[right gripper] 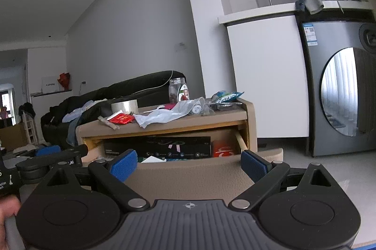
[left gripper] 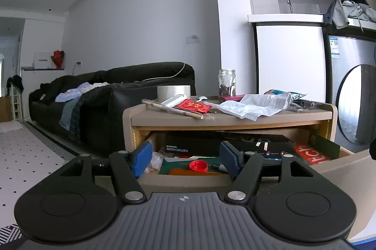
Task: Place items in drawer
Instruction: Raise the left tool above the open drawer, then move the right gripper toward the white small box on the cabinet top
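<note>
Drawer (left gripper: 188, 177) under desk (left gripper: 235, 117) stands pulled out, holding black boxes (left gripper: 199, 146), red cap (left gripper: 198, 165), red-orange box (left gripper: 310, 153). On desktop: tape roll (left gripper: 173, 92), red packet (left gripper: 193, 107), stick (left gripper: 171, 109), plastic bag (left gripper: 256, 104), jar (left gripper: 226, 83). So some items lie in drawer, others remain on top. Left tool (left gripper: 185, 160) spread, holding nothing, level above drawer's front edge. Right tool (right gripper: 189, 165) spread wide, holding nothing, before drawer front (right gripper: 188, 179).
</note>
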Available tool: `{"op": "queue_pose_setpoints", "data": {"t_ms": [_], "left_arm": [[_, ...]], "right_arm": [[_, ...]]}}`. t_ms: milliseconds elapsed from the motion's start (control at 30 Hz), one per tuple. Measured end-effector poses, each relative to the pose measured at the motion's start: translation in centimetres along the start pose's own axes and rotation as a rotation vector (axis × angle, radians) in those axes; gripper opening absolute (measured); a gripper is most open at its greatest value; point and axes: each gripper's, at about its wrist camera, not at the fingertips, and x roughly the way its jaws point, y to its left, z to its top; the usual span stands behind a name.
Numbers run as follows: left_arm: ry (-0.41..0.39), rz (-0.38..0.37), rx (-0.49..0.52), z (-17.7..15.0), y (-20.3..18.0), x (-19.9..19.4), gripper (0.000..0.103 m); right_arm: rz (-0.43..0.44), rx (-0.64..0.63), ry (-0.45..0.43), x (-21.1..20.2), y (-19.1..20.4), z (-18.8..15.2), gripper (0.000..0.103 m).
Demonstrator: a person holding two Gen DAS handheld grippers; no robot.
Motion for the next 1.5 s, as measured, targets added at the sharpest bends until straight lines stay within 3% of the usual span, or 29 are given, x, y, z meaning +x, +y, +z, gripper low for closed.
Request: {"op": "queue_pose_setpoints", "data": {"t_ms": [233, 500, 767, 933, 1067, 1200, 1367, 1500], "left_arm": [[0.014, -0.032, -0.010, -0.1, 0.4, 1.3, 0.071], [0.016, -0.025, -0.008, -0.2, 0.5, 2.1, 0.080], [0.018, -0.030, -0.007, -0.2, 0.6, 2.3, 0.083], [0.013, -0.033, -0.006, -0.3, 0.7, 2.3, 0.084], [0.022, -0.036, -0.006, -0.1, 0.8, 2.5, 0.086], [0.026, -0.038, -0.005, -0.1, 0.9, 2.6, 0.086], [0.020, -0.038, -0.006, -0.1, 0.9, 2.5, 0.086], [0.019, -0.038, -0.007, -0.2, 0.9, 2.5, 0.086]], "right_arm": [[0.023, -0.082, -0.037, 1.1, 1.3, 1.6, 0.095], [0.120, -0.149, -0.027, 4.6, 3.9, 3.1, 0.094], [0.217, -0.077, 0.027, 8.9, 4.3, 5.0, 0.092], [0.212, -0.103, 0.048, 10.7, 4.9, 6.1, 0.092], [0.219, -0.113, 0.109, 12.4, 5.4, 6.5, 0.085], [0.241, -0.077, 0.163, 12.9, 5.5, 7.7, 0.085], [0.191, -0.175, 0.133, 13.0, 7.0, 9.1, 0.085], [0.201, -0.208, 0.154, 14.8, 7.9, 9.9, 0.085]]}}
